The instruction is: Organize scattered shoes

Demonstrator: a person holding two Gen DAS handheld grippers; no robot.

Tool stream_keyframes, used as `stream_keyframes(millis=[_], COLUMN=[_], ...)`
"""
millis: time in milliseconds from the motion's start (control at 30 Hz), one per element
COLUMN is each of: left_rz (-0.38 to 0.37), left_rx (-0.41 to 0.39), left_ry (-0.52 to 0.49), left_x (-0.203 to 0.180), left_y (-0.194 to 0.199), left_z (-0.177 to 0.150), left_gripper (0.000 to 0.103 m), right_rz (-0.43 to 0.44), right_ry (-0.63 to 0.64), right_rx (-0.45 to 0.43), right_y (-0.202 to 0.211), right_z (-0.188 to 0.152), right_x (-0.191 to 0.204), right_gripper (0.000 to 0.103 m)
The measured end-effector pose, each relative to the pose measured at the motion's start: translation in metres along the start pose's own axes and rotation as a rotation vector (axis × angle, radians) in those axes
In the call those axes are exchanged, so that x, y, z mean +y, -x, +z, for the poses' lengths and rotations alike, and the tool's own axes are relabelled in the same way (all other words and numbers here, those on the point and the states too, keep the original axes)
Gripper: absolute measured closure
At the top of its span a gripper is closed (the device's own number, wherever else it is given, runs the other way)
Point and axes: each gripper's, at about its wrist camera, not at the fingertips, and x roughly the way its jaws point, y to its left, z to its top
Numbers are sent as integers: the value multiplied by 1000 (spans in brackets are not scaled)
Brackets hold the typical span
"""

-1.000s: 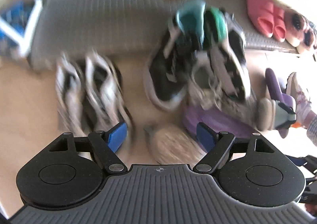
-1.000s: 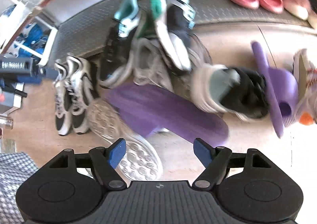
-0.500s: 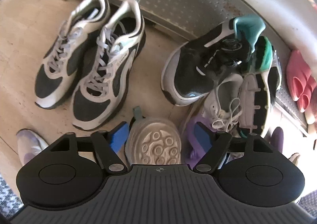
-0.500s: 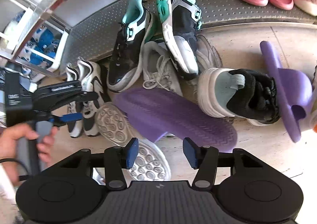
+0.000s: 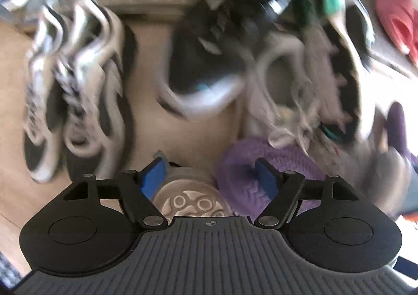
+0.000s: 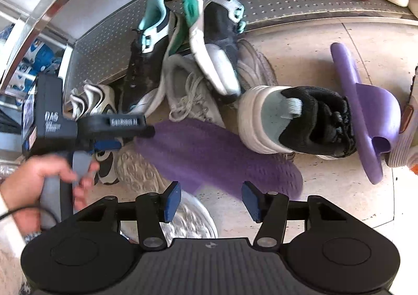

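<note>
The left claw (image 5: pixel 209 180) is pointed straight down over the pile, its jaws opening, and the upturned grey sneaker (image 5: pixel 188 198) with the ringed sole is framed between the blue pads, though nothing is pressed yet. Just right of that sole the purple slipper (image 5: pixel 263 180) is lying sole-up on the floor, its edge crossed by the right-hand pad. For a clean pick, the claw is best centred on the grey sole alone, so the slipper is not pinched with it, and the squeeze is best held off until both pads are level with the sole's sides. The right claw (image 6: pixel 211 199) is hovering released, about half open, over the near end of the slipper, nothing grasped. A paired set of grey-and-black sneakers (image 5: pixel 75 101) is already lined up at far left, likely the row to be extended.
</note>
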Motion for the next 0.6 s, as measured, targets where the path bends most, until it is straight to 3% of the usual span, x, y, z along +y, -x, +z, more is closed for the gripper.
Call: stream_keyframes(millis=[67, 100, 133, 167, 200, 233, 267, 333, 400, 533, 600], left_rz=[-37, -75, -177, -271, -231, -186, -88, 15, 55, 122, 149], left_rx=[89, 153, 296, 430, 408, 385, 344, 229, 170, 50, 0], left_ry=[-195, -232, -223, -215, -269, -323, -384, -392, -362, -245, -236], left_x=[-20, -26, -32, -39, -46, -52, -60, -56, -48, -13, -2], left_y=[4, 3, -5, -11, -8, -5, 3, 31, 49, 100, 111], left_z=[-14, -20, -37, -53, -59, -64, -69, -62, -53, -21, -9], left_gripper=[27, 37, 29, 35, 38, 31, 27, 25, 19, 18, 17], right_rz=[0, -1, -4, -7, -13, -17, -21, -26, -26, -26, -18], right_ry=[-9, -6, -1, 5, 16, 22, 31, 45, 53, 86, 105], right_rx=[-8, -14, -21, -27, -36, -41, -50, -64, -60, -36, -25], right_y=[1, 3, 5, 6, 8, 9, 11, 13, 12, 5, 0], right_z=[2, 2, 3, 3, 3, 3, 3, 3, 2, 1, 0], right_x=[0, 1, 3, 4, 7, 8, 10, 13, 15, 22, 27], right_gripper=[49, 48, 47, 45, 43, 43, 43, 43, 43, 42, 42])
